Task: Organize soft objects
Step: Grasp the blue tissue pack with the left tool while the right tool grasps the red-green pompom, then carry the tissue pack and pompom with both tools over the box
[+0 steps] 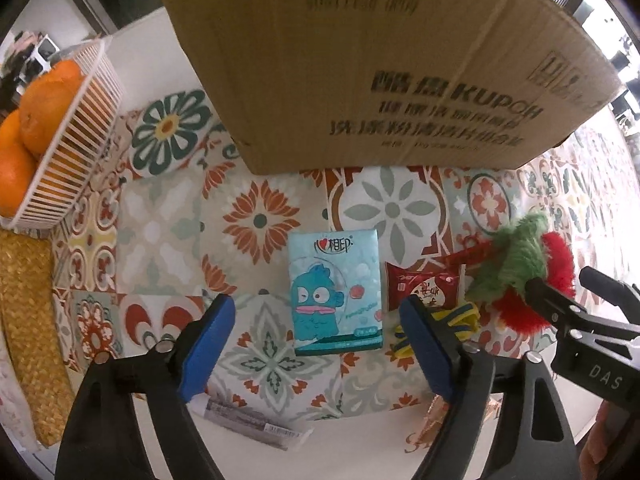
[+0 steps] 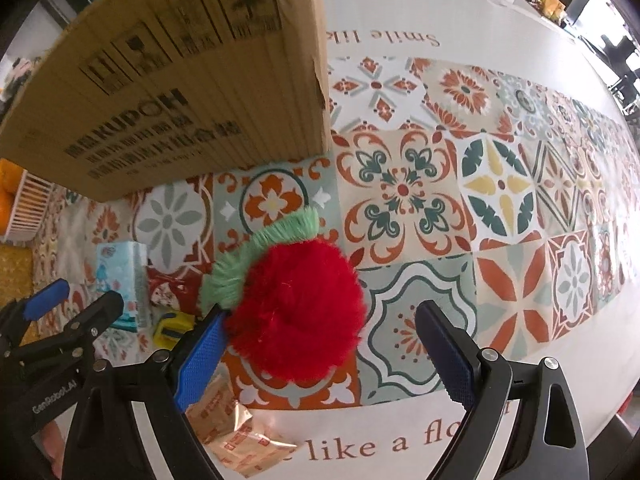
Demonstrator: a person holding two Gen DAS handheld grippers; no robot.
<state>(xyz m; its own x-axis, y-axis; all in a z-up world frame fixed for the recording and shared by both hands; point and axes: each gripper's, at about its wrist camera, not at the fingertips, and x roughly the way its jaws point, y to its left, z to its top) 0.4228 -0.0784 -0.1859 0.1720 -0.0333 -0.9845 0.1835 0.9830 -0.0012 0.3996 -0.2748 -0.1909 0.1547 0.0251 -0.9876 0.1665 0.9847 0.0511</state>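
Red fluffy plush (image 2: 294, 308) sits on the cloth (image 2: 500, 364) between my right gripper (image 2: 324, 350) pads, spread wide, nothing pinched yet. Left gripper (image 1: 320, 344) gapes over the tissue pack (image 1: 335, 292) so both go together, I reckon into the box (image 1: 360, 68) behind.

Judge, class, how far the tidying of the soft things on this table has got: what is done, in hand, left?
Done: nothing shows as sorted yet. In hand: the open left gripper hangs over the blue tissue pack, and the open right gripper over the red plush toy; neither grips. Left: both items, the red snack packet and yellow item lie loose before the cardboard box.
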